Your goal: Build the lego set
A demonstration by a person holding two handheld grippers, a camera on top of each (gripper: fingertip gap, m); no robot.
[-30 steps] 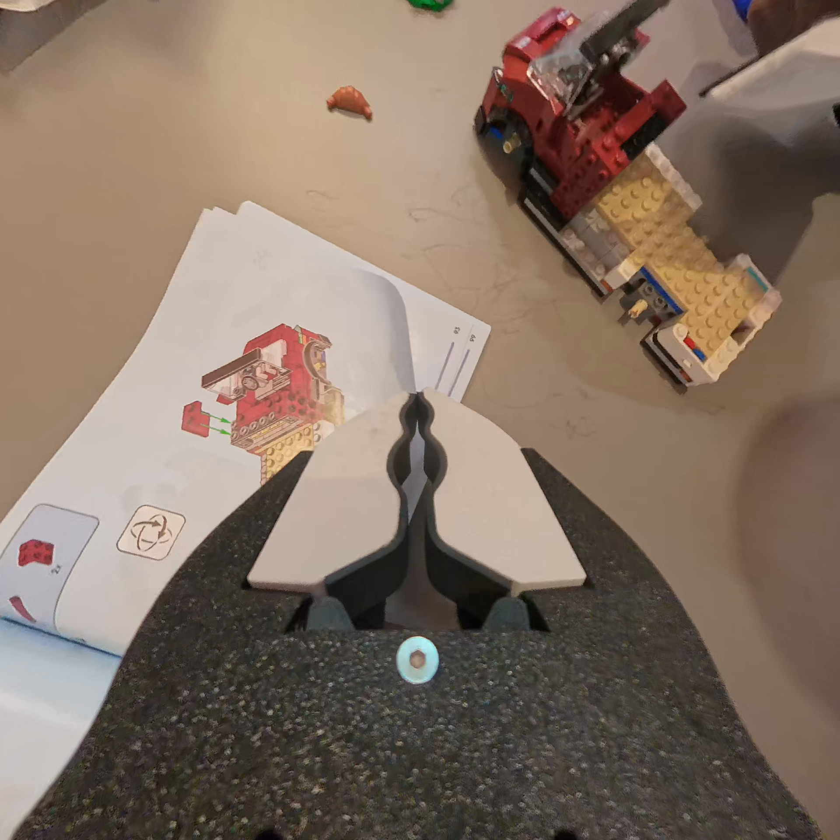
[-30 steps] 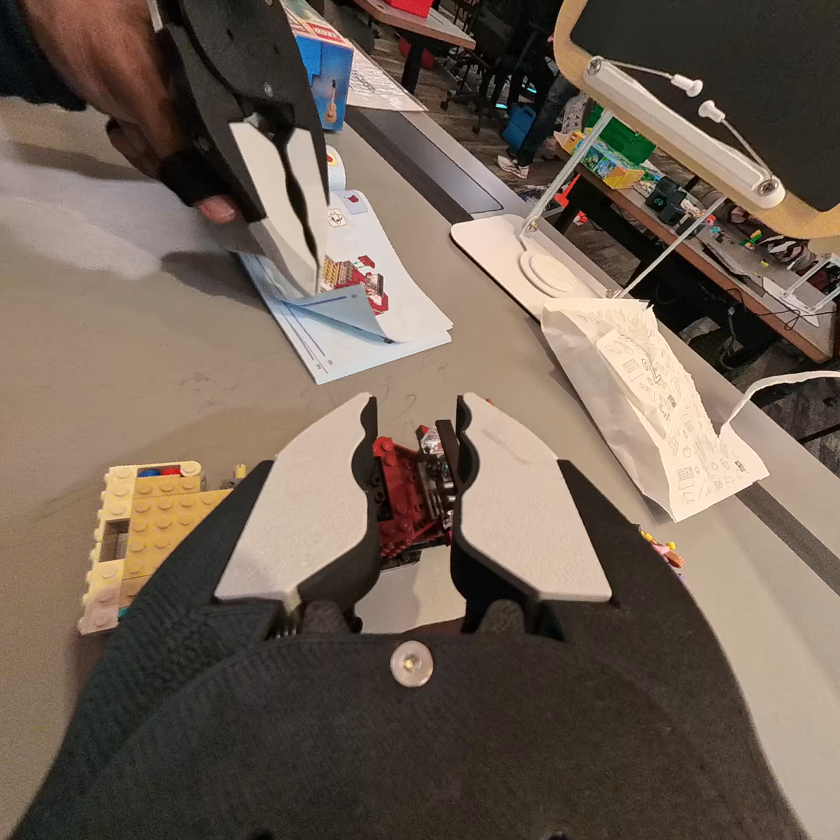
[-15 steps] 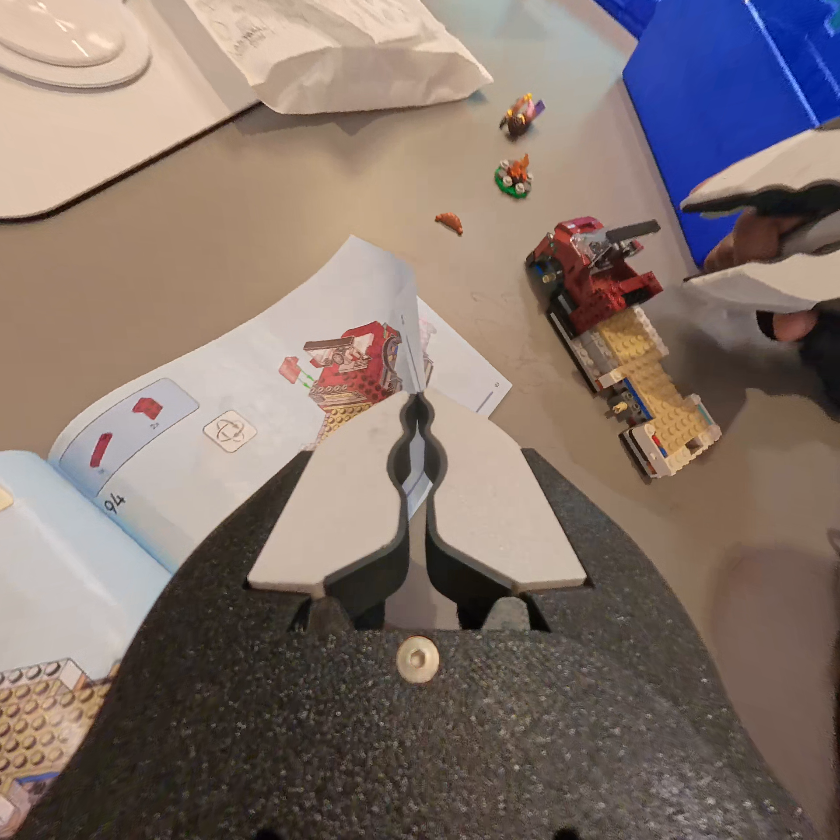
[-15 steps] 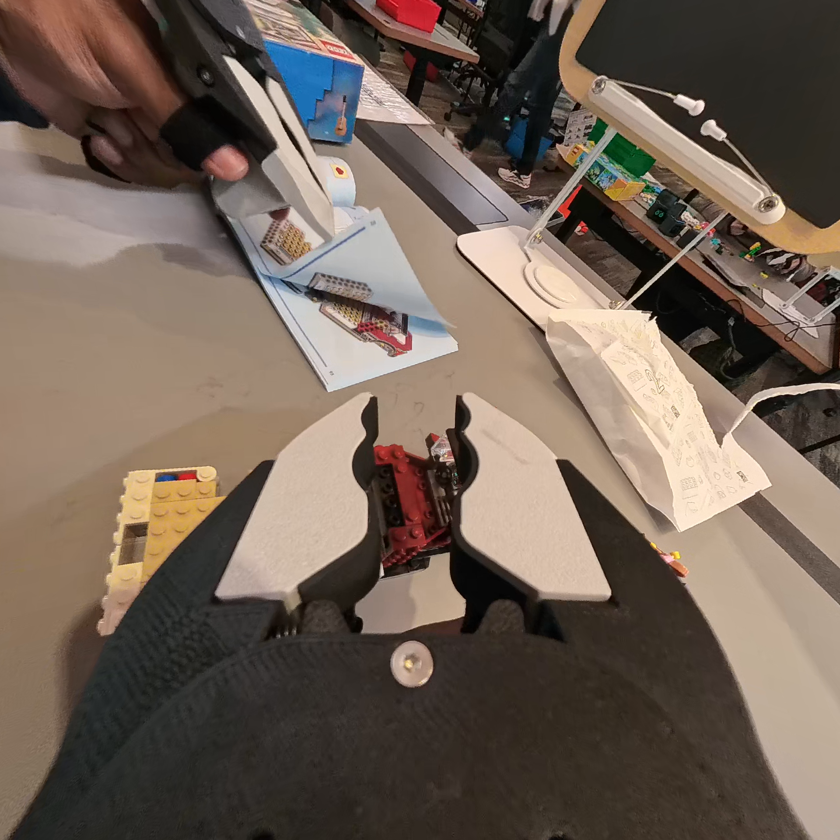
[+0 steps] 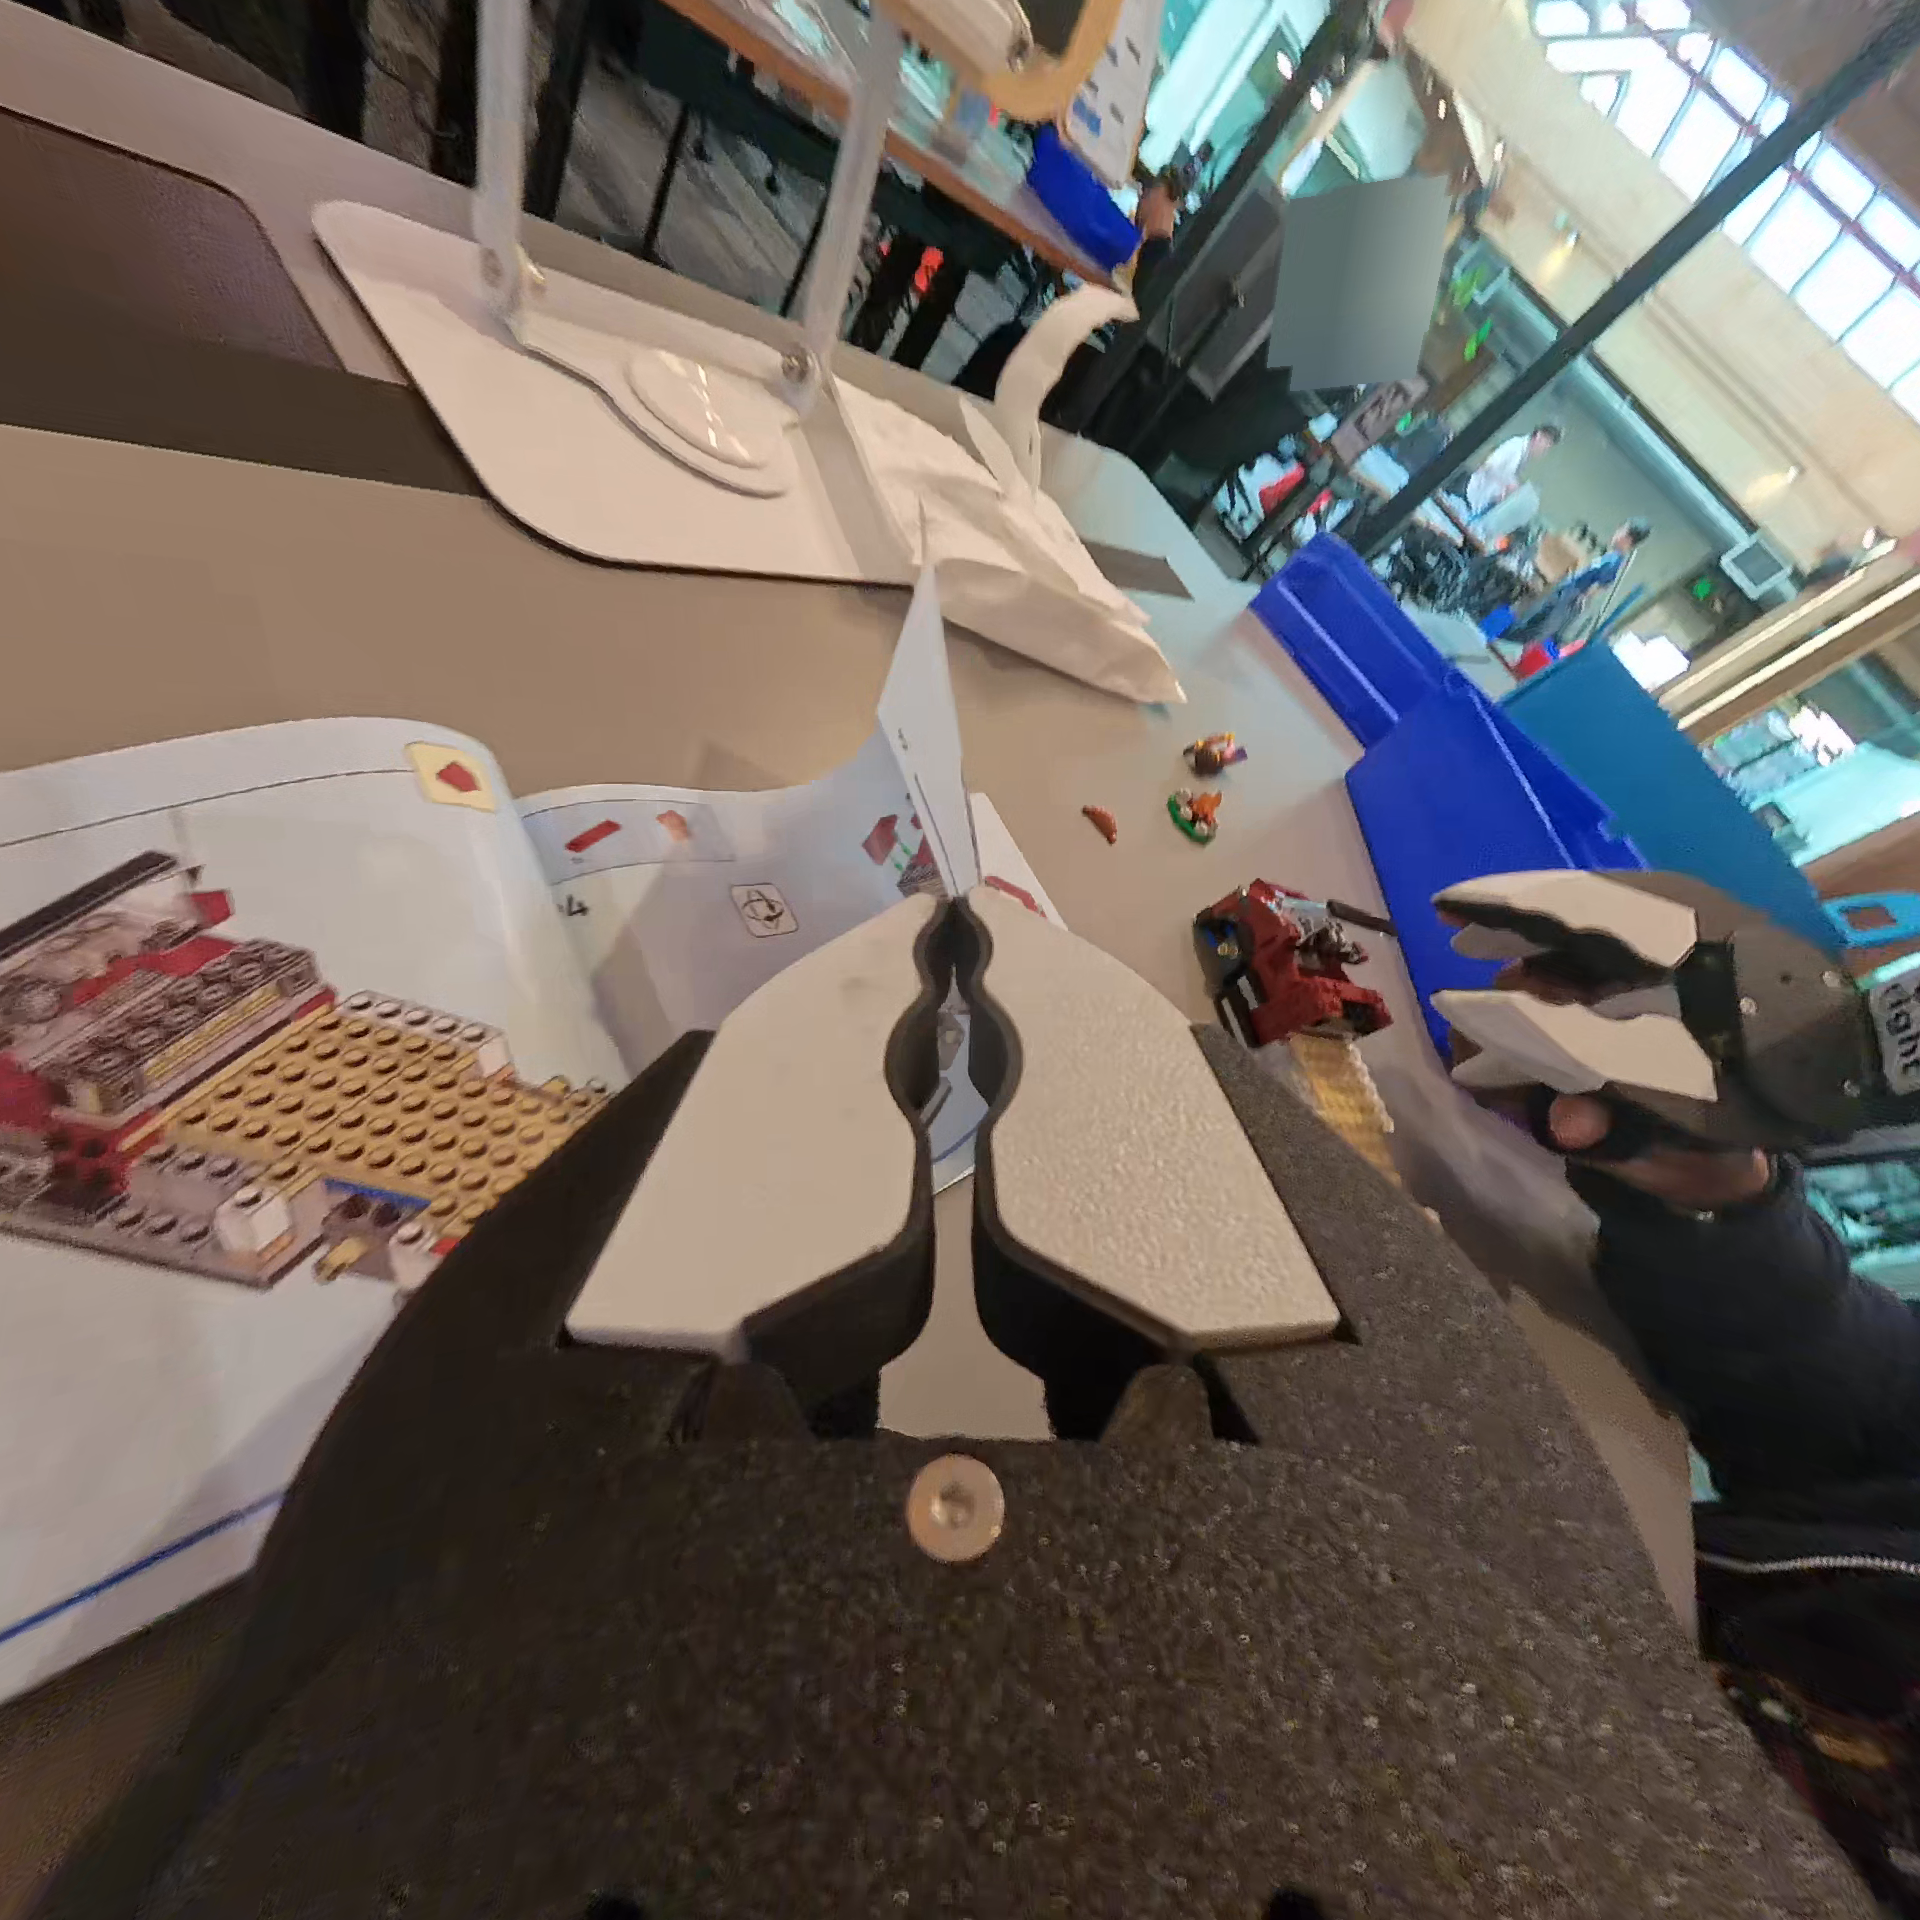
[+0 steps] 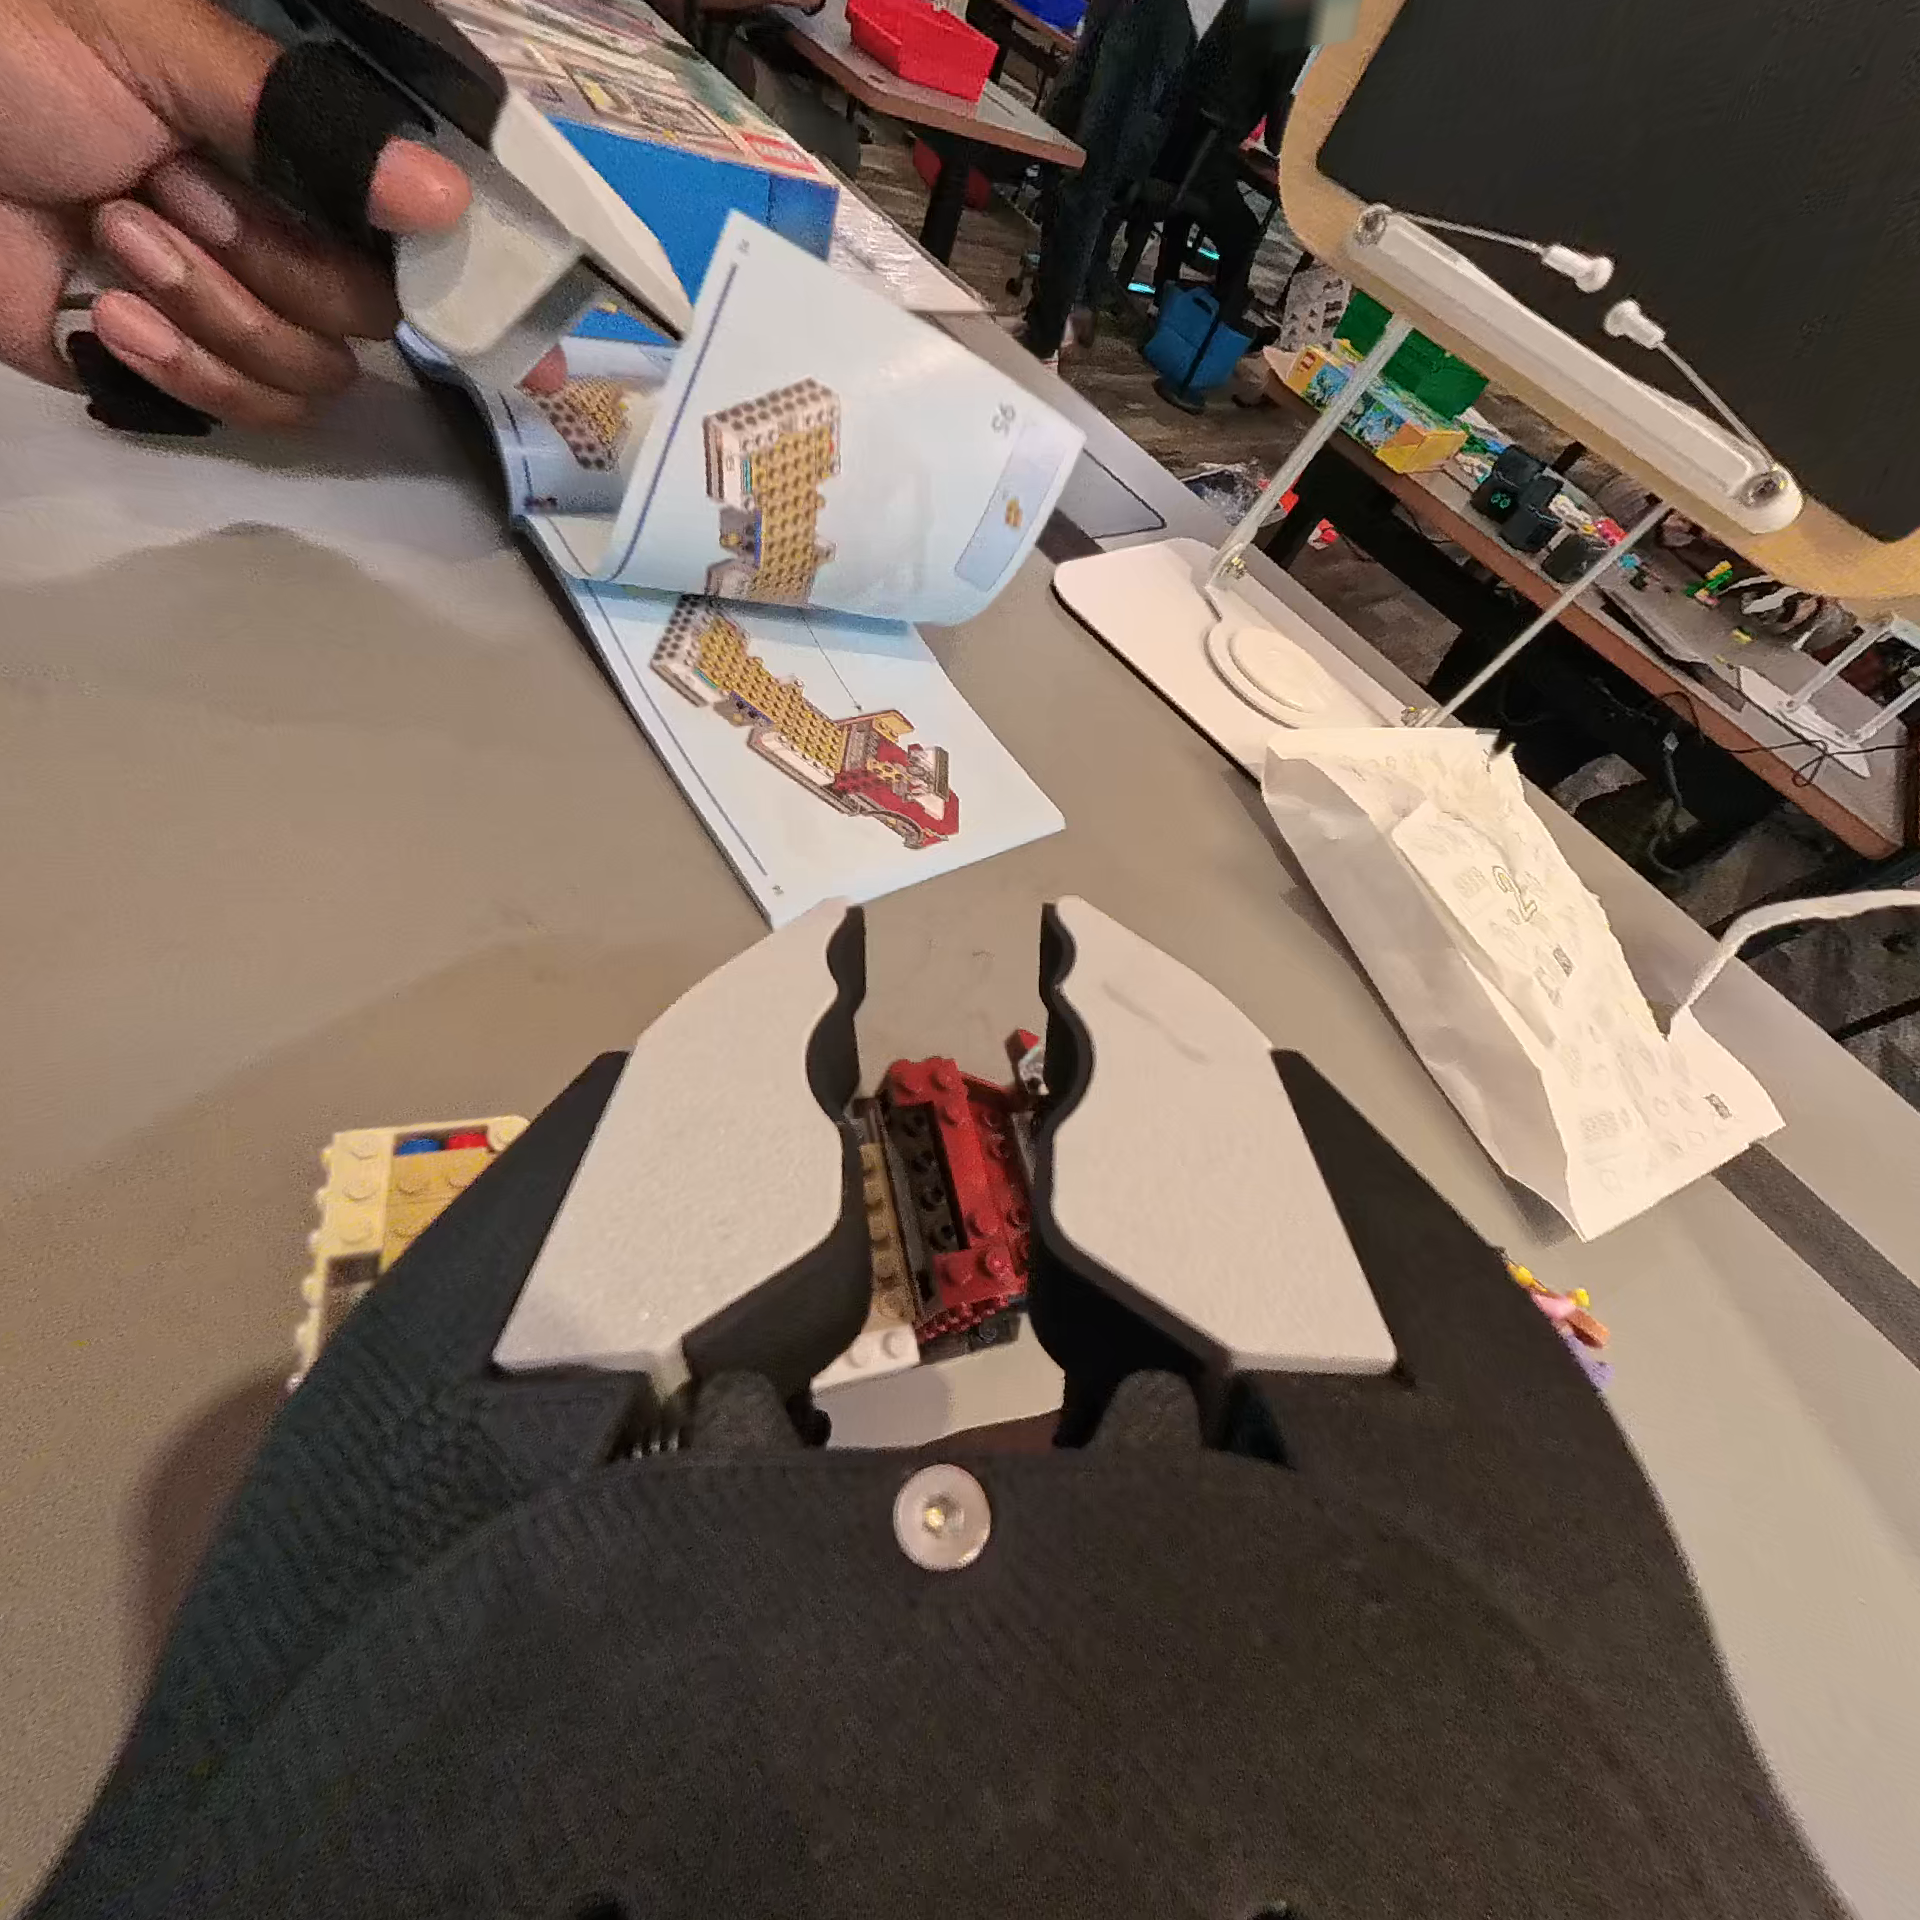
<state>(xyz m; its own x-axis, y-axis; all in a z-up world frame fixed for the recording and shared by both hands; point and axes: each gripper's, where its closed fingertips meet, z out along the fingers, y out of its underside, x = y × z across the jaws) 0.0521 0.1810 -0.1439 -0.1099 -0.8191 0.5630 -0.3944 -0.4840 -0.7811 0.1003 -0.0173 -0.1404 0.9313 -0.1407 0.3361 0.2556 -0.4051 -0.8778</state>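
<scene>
My left gripper is shut on the edge of one page of an open instruction booklet and holds that page up off the grey table. In the right wrist view the left gripper pinches the curled page above the booklet. My right gripper is open and hovers over a brick truck with a dark red cab and tan bed, which shows between its fingers below. In the left wrist view the right gripper is beside the truck, not touching it.
A white paper bag lies to the right, behind it a white stand base with thin rods. A blue bin stands behind the truck. Small loose brick pieces lie near it. A blue box sits behind the booklet. Left tips to right tips: about 20 cm.
My left gripper has stayed shut on the page, lifted it and swung it over, so a further spread of the booklet shows. My right gripper has stayed open over the truck.
</scene>
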